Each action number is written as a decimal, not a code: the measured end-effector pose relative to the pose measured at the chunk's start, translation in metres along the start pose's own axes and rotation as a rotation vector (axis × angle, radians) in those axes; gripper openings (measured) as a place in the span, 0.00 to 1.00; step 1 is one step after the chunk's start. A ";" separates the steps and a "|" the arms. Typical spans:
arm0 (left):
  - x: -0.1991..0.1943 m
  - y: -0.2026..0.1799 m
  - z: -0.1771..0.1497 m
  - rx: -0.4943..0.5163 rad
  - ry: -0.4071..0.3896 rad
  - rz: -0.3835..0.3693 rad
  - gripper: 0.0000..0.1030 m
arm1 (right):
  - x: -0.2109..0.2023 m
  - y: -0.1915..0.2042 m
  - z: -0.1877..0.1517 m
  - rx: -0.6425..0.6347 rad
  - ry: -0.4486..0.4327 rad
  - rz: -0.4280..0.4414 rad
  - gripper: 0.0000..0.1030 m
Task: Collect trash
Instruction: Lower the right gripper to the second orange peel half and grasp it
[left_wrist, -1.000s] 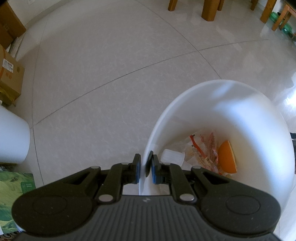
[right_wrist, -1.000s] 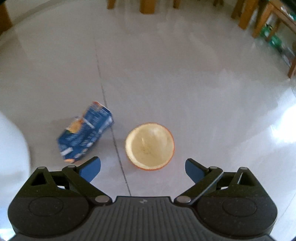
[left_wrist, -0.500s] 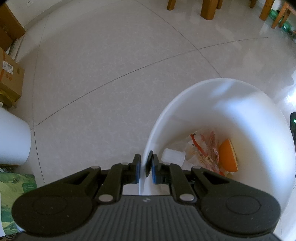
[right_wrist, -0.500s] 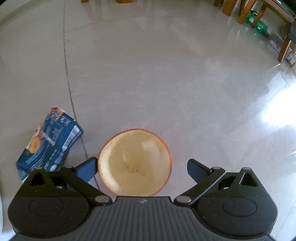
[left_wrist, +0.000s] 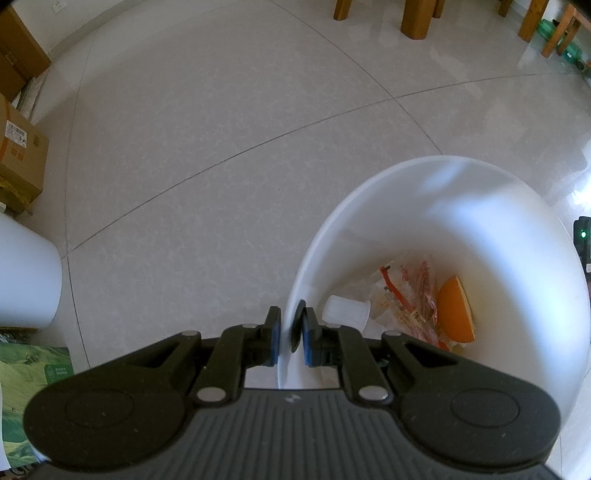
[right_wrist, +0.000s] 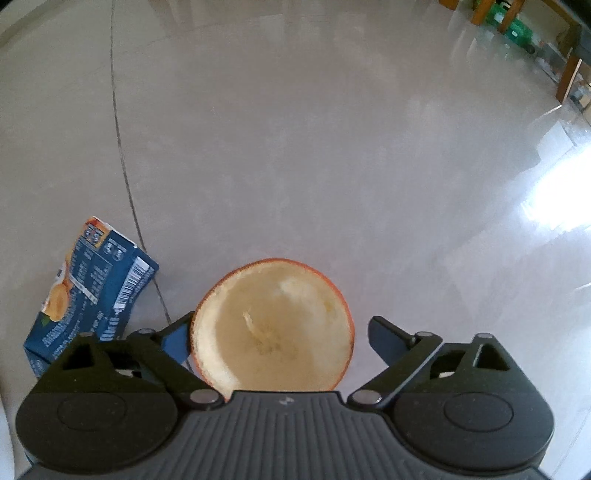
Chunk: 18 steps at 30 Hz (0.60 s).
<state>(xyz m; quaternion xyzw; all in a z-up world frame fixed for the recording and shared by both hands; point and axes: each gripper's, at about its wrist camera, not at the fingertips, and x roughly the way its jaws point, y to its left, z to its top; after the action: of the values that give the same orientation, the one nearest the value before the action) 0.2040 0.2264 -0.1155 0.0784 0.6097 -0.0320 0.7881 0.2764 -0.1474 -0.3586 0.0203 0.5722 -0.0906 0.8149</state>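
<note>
My left gripper (left_wrist: 289, 326) is shut on the near rim of a white trash bin (left_wrist: 509, 206). Inside the bin lie a small white cup (left_wrist: 345, 309), clear wrappers with red print (left_wrist: 410, 295) and an orange peel piece (left_wrist: 455, 311). In the right wrist view a hollowed orange peel half (right_wrist: 271, 328) sits on the floor with its pale inside up, between the spread fingers of my open right gripper (right_wrist: 282, 328). The left finger (right_wrist: 175, 338) is nearly touching its rim. A crumpled blue juice carton (right_wrist: 88, 291) lies on the floor to the left of the peel.
Pale tiled floor (left_wrist: 221, 147) stretches ahead. Cardboard boxes (left_wrist: 20, 158) and a white cylinder (left_wrist: 26, 273) stand at the left, a green printed sheet (left_wrist: 26, 376) below them. Wooden furniture legs (left_wrist: 417, 16) stand at the far side; green items (right_wrist: 517, 29) at far right.
My right gripper has moved forward and down, so the orange peel half now lies between its open fingers. The left gripper keeps its hold on the bin rim, almost still.
</note>
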 end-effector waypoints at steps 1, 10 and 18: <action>0.000 0.000 0.000 0.001 0.000 0.000 0.10 | 0.004 -0.001 0.001 0.005 0.006 0.007 0.88; 0.000 0.001 0.001 0.000 0.000 -0.002 0.10 | 0.002 0.002 0.001 -0.021 0.028 0.009 0.78; 0.000 0.001 0.000 0.002 -0.001 -0.001 0.10 | -0.011 -0.001 -0.008 -0.012 0.064 0.000 0.77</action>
<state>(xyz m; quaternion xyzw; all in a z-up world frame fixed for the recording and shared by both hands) 0.2040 0.2274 -0.1152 0.0790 0.6092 -0.0330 0.7884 0.2651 -0.1456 -0.3505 0.0184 0.5985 -0.0866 0.7962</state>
